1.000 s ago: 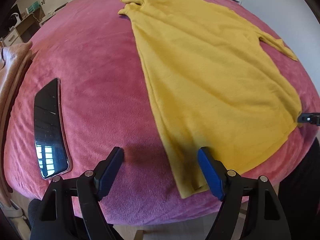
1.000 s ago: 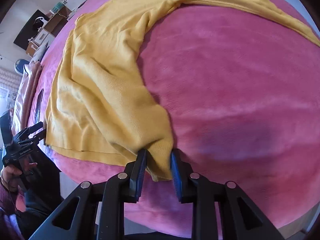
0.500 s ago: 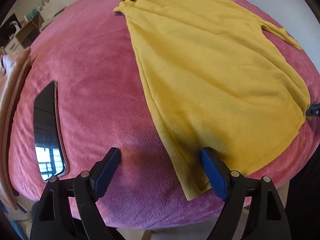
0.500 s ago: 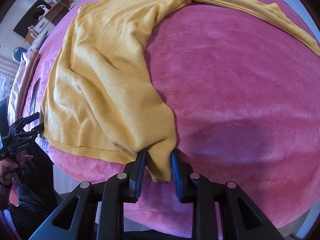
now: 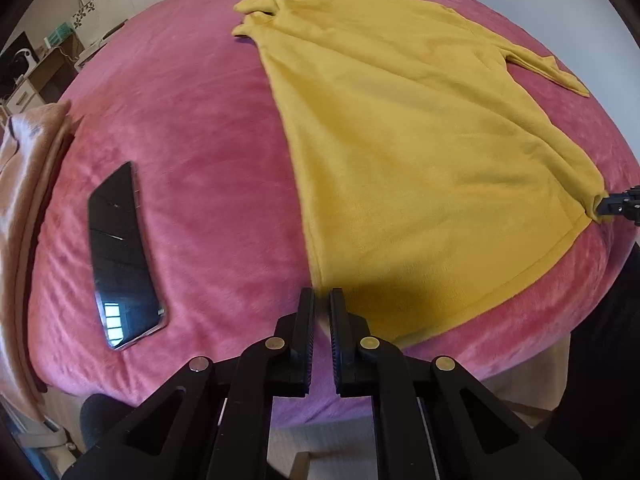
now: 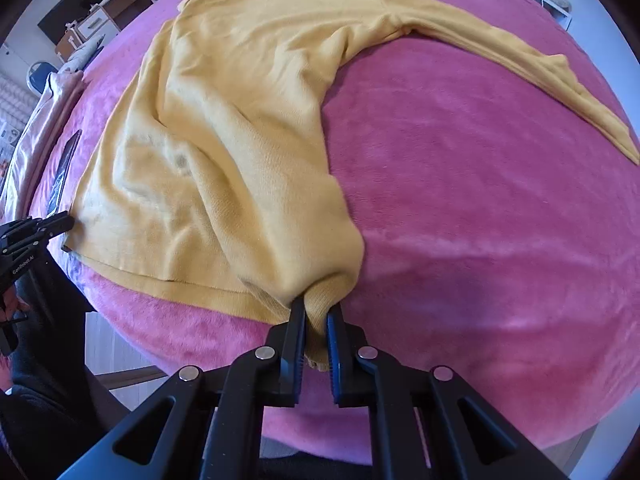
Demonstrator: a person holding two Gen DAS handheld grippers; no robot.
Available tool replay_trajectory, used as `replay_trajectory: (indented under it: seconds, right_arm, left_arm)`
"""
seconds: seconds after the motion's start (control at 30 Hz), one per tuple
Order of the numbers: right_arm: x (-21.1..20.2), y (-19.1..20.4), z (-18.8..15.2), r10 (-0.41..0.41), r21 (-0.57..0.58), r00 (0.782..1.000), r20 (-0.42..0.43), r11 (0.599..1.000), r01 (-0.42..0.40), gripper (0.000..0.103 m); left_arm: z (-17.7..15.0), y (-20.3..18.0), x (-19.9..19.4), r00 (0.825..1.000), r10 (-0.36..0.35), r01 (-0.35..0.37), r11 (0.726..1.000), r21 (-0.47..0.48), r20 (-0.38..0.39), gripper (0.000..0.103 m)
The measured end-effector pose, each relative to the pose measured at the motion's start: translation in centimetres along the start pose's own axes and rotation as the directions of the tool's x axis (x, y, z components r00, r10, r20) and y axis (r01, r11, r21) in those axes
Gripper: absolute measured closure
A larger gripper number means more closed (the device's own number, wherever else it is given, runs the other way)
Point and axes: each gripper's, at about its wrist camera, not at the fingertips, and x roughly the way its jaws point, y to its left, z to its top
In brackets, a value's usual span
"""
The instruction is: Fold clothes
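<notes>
Since a second ago the left gripper point(image 5: 322, 304) has snapped together at the near left hem corner of the yellow sweater point(image 5: 420, 152), which lies spread on the pink blanket point(image 5: 192, 152). The right gripper point(image 6: 316, 316) is closing, clamped on the other hem corner. A phone point(image 5: 120, 256) lies left.

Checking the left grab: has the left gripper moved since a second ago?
Yes. The left gripper has shut and shifted along the bed edge, away from the phone, now at the yellow sweater hem corner.
</notes>
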Motion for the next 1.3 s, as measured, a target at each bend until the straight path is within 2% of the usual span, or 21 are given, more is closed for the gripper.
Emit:
replay_trajectory:
  seconds: [0.2, 0.27, 0.37, 0.4, 0.43, 0.47, 0.53, 0.6, 0.67, 0.73, 0.83, 0.9, 1.0, 1.07, 1.13, 1.2, 1.3]
  right_arm:
    - [-1.6, -0.3, -1.2, -0.001, 0.002, 1.000, 0.007, 1.000, 0.001, 0.095]
    - [-1.3, -0.4, -1.1, 0.024, 0.018, 1.000, 0.014, 1.000, -0.024, 0.094]
    - [-0.6, -0.6, -0.9, 0.090, 0.065, 0.996, 0.011, 0.994, -0.091, 0.090]
    - [-0.3, -0.7, -0.9, 0.088, 0.081, 0.996, 0.010, 0.993, -0.089, 0.084]
    - [-0.1, -0.8, -0.6, 0.086, 0.090, 0.996, 0.009, 0.992, -0.087, 0.079]
    - [0.3, -1.2, -0.6, 0.085, 0.098, 0.996, 0.013, 0.992, -0.086, 0.079]
    - [0.9, -2.0, -0.7, 0.088, 0.116, 0.995, 0.037, 0.989, -0.091, 0.079]
    - [-0.2, -2.5, -0.7, 0.135, 0.143, 0.987, 0.087, 0.979, -0.146, 0.076]
    - [-0.4, -3.0, -0.3, 0.166, 0.153, 0.981, 0.103, 0.972, -0.181, 0.072]
    - [-0.3, -3.7, 0.0, 0.178, 0.155, 0.978, 0.106, 0.969, -0.194, 0.061]
    - [1.0, -2.8, 1.8, 0.218, 0.149, 0.974, 0.056, 0.963, -0.225, 0.051]
    - [1.6, -1.8, 2.4, 0.255, 0.147, 0.967, 0.021, 0.956, -0.255, 0.045]
    - [3.6, -0.6, 2.6, 0.292, 0.144, 0.956, -0.013, 0.947, -0.287, 0.034]
    - [3.8, -0.1, 2.6, 0.309, 0.135, 0.951, -0.005, 0.943, -0.305, 0.033]
    - [3.0, -0.5, 2.4, 0.332, 0.154, 0.943, 0.019, 0.931, -0.331, 0.033]
    - [1.8, -1.3, 2.1, 0.362, 0.192, 0.929, 0.071, 0.909, -0.369, 0.033]
    - [2.1, -1.7, 2.0, 0.381, 0.236, 0.922, 0.069, 0.892, -0.386, 0.033]
  left_arm:
    - [-3.2, 3.8, -1.5, 0.997, 0.069, -0.071, 0.996, -0.048, -0.043, 0.097]
    - [-3.4, 4.2, -1.3, 0.996, 0.073, -0.076, 0.995, -0.062, -0.048, 0.097]
    - [-3.1, 3.9, -1.0, 0.997, 0.071, -0.074, 0.995, -0.069, -0.032, 0.094]
    - [-2.6, 4.0, -0.6, 0.997, 0.070, -0.071, 0.995, -0.069, -0.023, 0.092]
    - [-2.2, 3.6, -0.7, 0.998, 0.066, -0.067, 0.995, -0.068, -0.019, 0.080]
    - [-1.9, 3.2, -0.8, 0.998, 0.062, -0.062, 0.996, -0.068, -0.013, 0.060]
    - [-1.3, 2.6, -0.6, 0.999, 0.051, -0.051, 0.996, -0.074, 0.008, 0.040]
    - [-0.2, 2.6, 0.2, 0.999, 0.035, -0.033, 0.997, -0.072, 0.016, 0.039]
    - [1.0, 2.8, 1.5, 1.000, 0.022, -0.022, 0.998, -0.064, 0.010, 0.035]
    - [1.6, 2.3, 2.2, 1.000, 0.010, -0.010, 0.998, -0.062, 0.001, 0.031]
    - [2.2, 1.8, 3.8, 0.999, 0.007, -0.009, 0.997, -0.070, -0.033, 0.024]
    - [2.3, 1.7, 4.3, 1.000, 0.014, -0.016, 0.997, -0.070, -0.027, 0.020]
    - [2.5, 1.9, 3.9, 0.999, -0.010, 0.006, 0.994, -0.108, -0.042, 0.019]
    - [2.4, 2.8, 2.4, 0.994, -0.107, 0.103, 0.981, -0.165, -0.012, 0.019]
    - [2.4, 3.7, 1.4, 0.993, -0.119, 0.119, 0.971, -0.206, 0.010, 0.019]
    - [2.6, 4.0, 1.5, 0.992, -0.124, 0.120, 0.970, -0.211, -0.004, 0.019]
    - [3.1, 2.3, 3.5, 0.991, -0.114, 0.101, 0.982, -0.160, -0.070, 0.019]
